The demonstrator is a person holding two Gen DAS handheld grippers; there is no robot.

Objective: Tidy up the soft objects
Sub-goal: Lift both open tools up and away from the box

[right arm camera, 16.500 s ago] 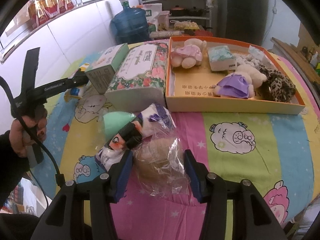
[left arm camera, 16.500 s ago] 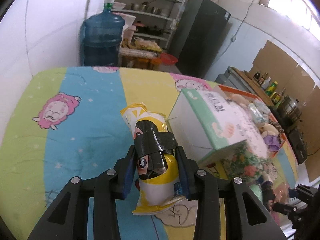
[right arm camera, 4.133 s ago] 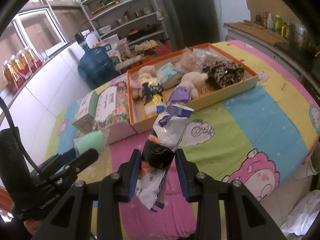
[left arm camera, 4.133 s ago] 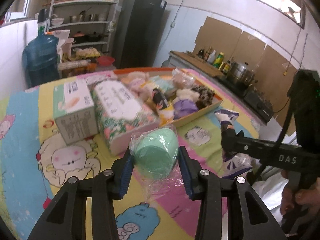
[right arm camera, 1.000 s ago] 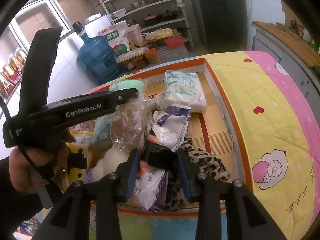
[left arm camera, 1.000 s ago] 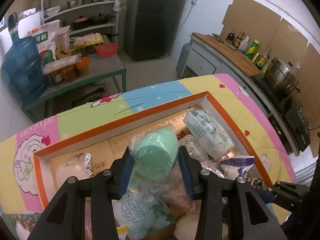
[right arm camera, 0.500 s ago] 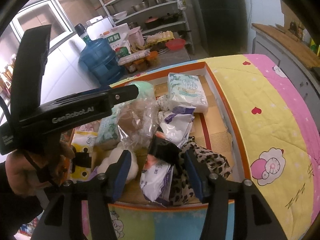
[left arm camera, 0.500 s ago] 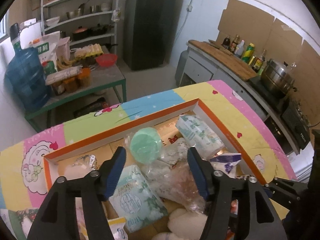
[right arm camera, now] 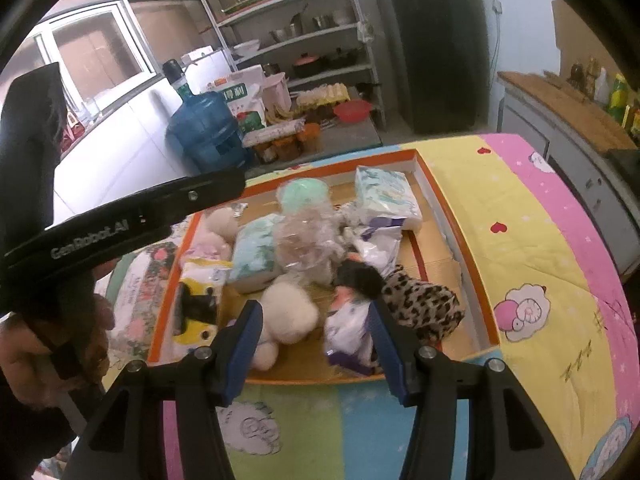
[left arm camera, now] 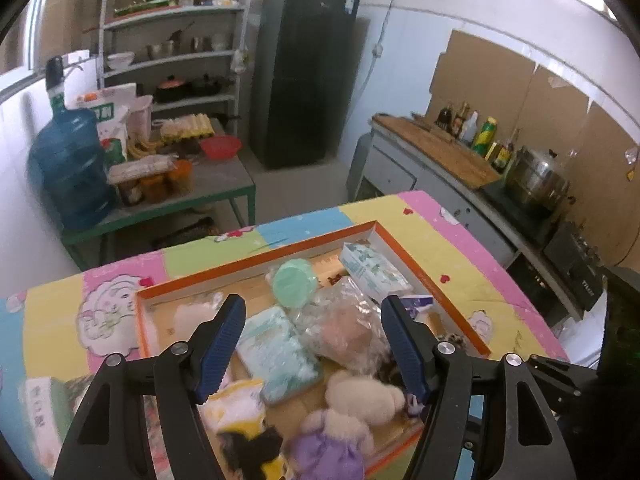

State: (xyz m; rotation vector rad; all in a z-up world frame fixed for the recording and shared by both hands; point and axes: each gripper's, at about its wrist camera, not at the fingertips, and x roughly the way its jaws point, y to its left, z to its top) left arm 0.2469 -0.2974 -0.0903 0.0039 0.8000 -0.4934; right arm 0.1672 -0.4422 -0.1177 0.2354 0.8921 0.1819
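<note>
Two views, going one at a time.

Left wrist view:
- your left gripper (left arm camera: 310, 322): jaws are opening and already wide, nothing pinched between them, hanging above the orange tray (left arm camera: 256, 262)
- mint-green soft cup (left arm camera: 294, 283): wrapped in clear plastic, lying in the tray near the far wall, well clear of your pads
- bagged beige plush (left arm camera: 348, 334): just this side of the cup, touching it through the crinkly bag
- tissue packs: one pale blue pack (left arm camera: 278, 354) lies under your left finger line, another (left arm camera: 374, 272) sits by the far right corner
- cream plush with purple outfit (left arm camera: 348, 420): at the near end of the tray, a bit blurred
- your right gripper: only a black arm of it shows at the lower right edge

Right wrist view:
- your right gripper (right arm camera: 316, 330): jaws spread about halfway, gripping nothing, over the near edge of the tray (right arm camera: 444, 208)
- white and purple snack bag (right arm camera: 352, 334): lying in the tray with its black wrap, just beside the right pad; can't tell if it touches
- leopard-print soft thing (right arm camera: 422, 300): right of that bag, touching it
- cream plush (right arm camera: 290, 312): between the fingers' sightline, resting in the tray
- yellow pack (right arm camera: 196, 304): along the tray's left wall
- your left hand (right arm camera: 60, 332): wrapped around the left gripper's handle at the left side
- floral tissue box (right arm camera: 140, 296): outside the tray on the cartoon-print cloth (right arm camera: 540, 264)
</note>
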